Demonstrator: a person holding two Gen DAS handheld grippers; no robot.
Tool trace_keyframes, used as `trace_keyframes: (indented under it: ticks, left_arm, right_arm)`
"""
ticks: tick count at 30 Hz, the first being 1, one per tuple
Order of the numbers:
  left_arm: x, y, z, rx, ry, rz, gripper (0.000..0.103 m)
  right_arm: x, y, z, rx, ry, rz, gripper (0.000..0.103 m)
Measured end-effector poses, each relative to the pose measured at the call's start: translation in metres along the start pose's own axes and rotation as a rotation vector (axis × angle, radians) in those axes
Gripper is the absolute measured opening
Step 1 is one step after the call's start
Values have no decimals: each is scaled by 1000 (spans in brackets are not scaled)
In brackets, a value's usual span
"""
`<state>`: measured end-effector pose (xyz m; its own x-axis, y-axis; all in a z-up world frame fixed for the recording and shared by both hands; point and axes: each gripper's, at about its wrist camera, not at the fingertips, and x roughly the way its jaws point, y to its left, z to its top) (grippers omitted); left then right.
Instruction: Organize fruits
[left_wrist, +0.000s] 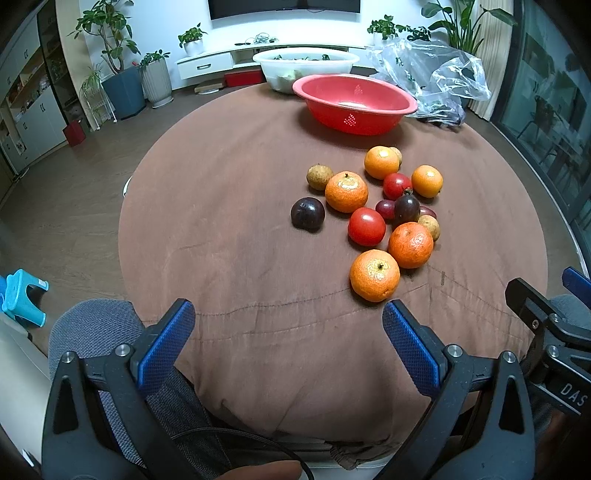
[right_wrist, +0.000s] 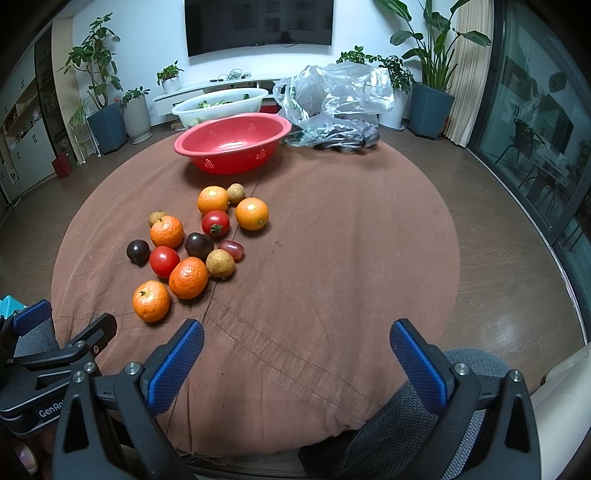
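Nothing is judged to be sorted yet. The fruits (right_wrist: 199, 247) are all seen loose in one cluster on the brown cloth (right_wrist: 332, 277), on the near side of the red basin (right_wrist: 232, 146), and well apart from it. The red basin is seen empty (its perforated floor shows bare). The left gripper (left_wrist: 288, 321) and the right gripper (right_wrist: 295, 339) are both held spread wide with nothing between the jaws, nearer than the cluster. Every piece is left to be moved.
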<state>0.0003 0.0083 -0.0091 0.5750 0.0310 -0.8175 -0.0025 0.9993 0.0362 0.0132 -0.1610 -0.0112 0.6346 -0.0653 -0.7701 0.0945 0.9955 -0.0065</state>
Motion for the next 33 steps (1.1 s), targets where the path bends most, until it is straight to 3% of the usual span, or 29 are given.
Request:
trace_keyframes:
  ticks: [16,22,25,29,33]
  left_arm:
    - [4,-1,-2,5,3,7,103]
    - [3,-4,-2,53,-25,40,103]
    - [-1,2,-5,76,-65,-7,103]
    - [0,16,-12,106,-56,-204,103]
    - [1,10,-25,234,-108,-156,103]
  right_arm:
    - [1,2,-2,-2,5,5,103]
    - [3,3,-4,-4,11,36,103]
    - [4,0,-3,2,17,78,103]
    - [9,-12,0,66,39,212,103]
    - [19,-24,0,156,79,348,102]
